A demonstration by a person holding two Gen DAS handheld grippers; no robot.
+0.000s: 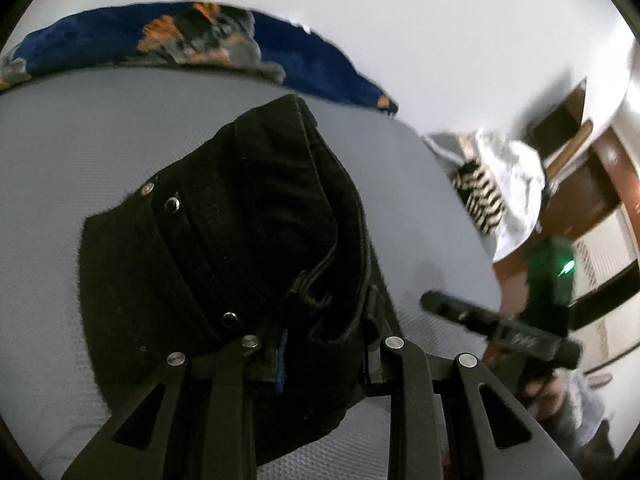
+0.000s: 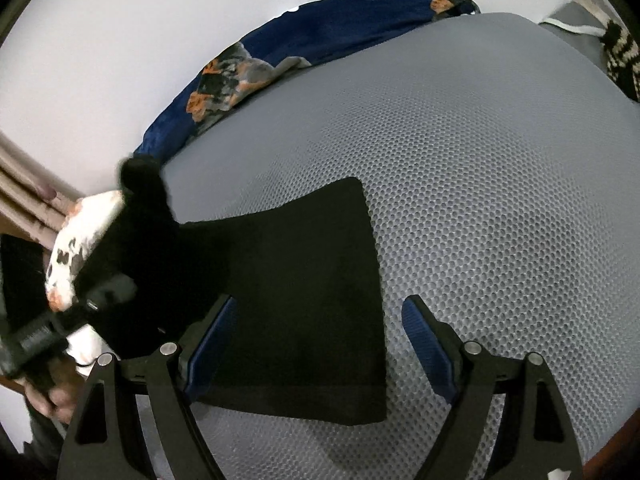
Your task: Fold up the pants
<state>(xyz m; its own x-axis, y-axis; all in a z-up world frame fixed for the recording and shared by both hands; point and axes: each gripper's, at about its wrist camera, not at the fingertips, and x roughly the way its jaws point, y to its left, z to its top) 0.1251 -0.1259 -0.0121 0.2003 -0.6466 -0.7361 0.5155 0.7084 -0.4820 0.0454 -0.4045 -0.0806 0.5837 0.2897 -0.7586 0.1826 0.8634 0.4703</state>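
— Pants (image 1: 224,248): the black waistband end is bunched between the left gripper's (image 1: 320,344) jaws, clamped, lifted just ahead of it over the grey mesh mattress (image 1: 60,152).

— And the right gripper (image 2: 316,332)?

— Jaws apart, holding nothing; the flat hem end lies between and just beyond its 2 fingers. I judge a fold is underway: next, lay the waistband over the hem.

Black pants (image 2: 304,280) on grey honeycomb-mesh mattress (image 2: 480,200), navy blanket (image 2: 340,28) with orange-and-grey print.
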